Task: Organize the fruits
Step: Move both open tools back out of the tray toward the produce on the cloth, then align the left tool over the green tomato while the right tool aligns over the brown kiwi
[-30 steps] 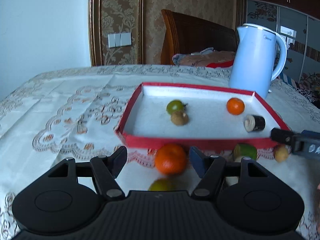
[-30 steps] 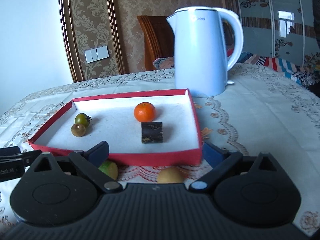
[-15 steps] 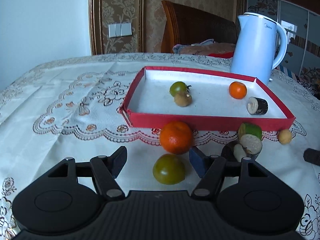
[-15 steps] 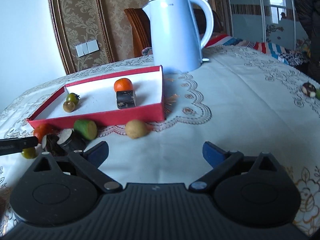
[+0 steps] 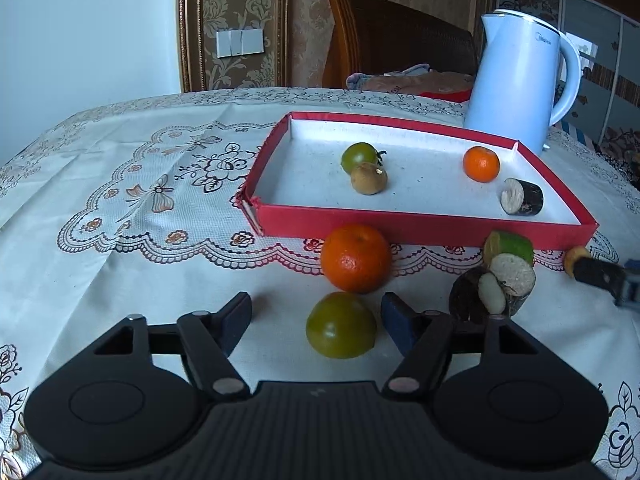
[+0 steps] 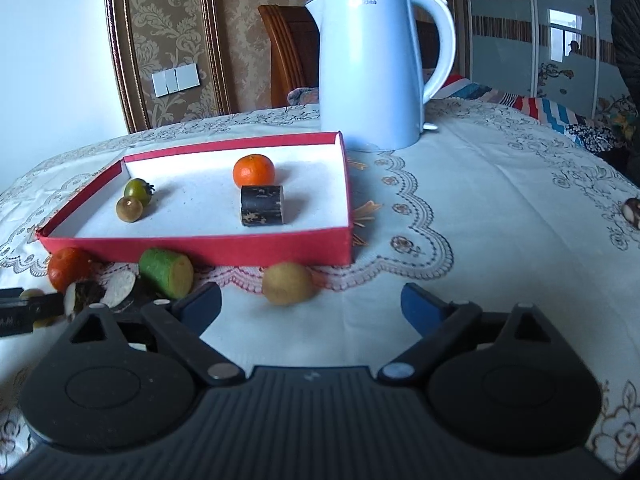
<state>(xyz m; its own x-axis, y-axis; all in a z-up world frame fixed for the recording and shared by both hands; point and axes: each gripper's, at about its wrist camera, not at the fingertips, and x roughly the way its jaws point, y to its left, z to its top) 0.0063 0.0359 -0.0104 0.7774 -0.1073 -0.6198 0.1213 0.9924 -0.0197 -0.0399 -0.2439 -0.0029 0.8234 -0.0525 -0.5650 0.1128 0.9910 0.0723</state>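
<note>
A red tray (image 5: 420, 226) with a white floor holds a green tomato (image 5: 359, 157), a brown fruit (image 5: 368, 178), a small orange (image 5: 481, 163) and a dark cut stick (image 5: 522, 197). In front of it on the cloth lie an orange (image 5: 355, 258), a green tomato (image 5: 341, 325), dark cut pieces (image 5: 492, 290) and a green piece (image 5: 510, 243). My left gripper (image 5: 316, 318) is open, with the green tomato between its fingers. My right gripper (image 6: 310, 306) is open and empty, just behind a yellow-brown fruit (image 6: 287, 277) and right of the green piece (image 6: 166, 267).
A white kettle (image 5: 520, 80) stands behind the tray's right corner. A wooden chair (image 5: 384, 36) stands beyond the table. Loose toothpicks (image 6: 364, 216) lie right of the tray. A small dark fruit (image 6: 632, 208) lies far right on the cloth.
Both grippers have drawn back from the tray. The loose fruits in front of it have come into view. The green tomato now lies between my left fingers.
</note>
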